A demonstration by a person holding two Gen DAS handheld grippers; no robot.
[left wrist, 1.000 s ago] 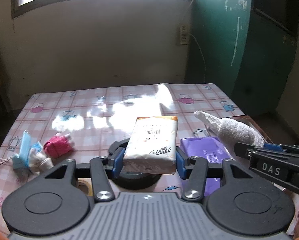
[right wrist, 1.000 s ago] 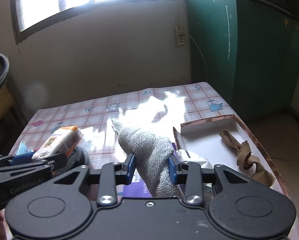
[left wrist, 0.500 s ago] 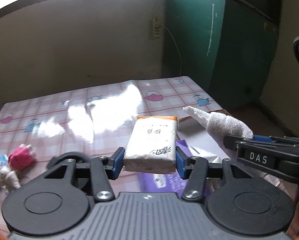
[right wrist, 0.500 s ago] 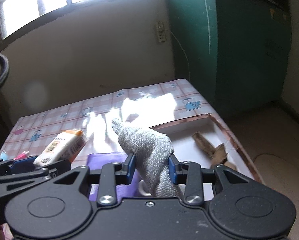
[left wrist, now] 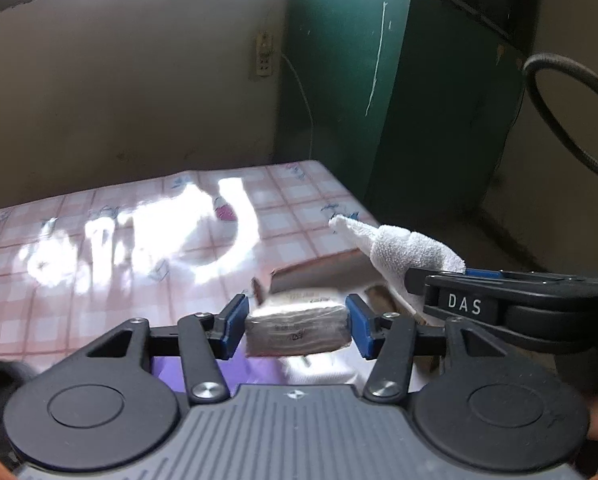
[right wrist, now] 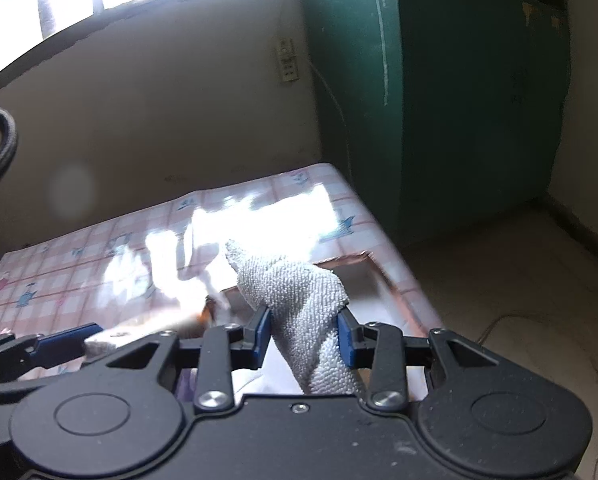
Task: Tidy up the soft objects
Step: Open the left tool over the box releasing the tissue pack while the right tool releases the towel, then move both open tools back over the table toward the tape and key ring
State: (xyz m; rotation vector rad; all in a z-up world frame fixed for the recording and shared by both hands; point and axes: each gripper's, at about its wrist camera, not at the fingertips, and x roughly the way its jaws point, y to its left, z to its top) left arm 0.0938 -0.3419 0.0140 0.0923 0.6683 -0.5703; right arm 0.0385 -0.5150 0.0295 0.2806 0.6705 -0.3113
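Between both tools' opening jaws: tissue pack left, rolled towel right.
Cardboard tray lies just ahead, below both tools.

The far half of the checked bench lies bare, open for a hand to pass. Near the right edge, the brown-walled box rises as a barrier, and the green cabinet blocks the space just beyond the bench corner.
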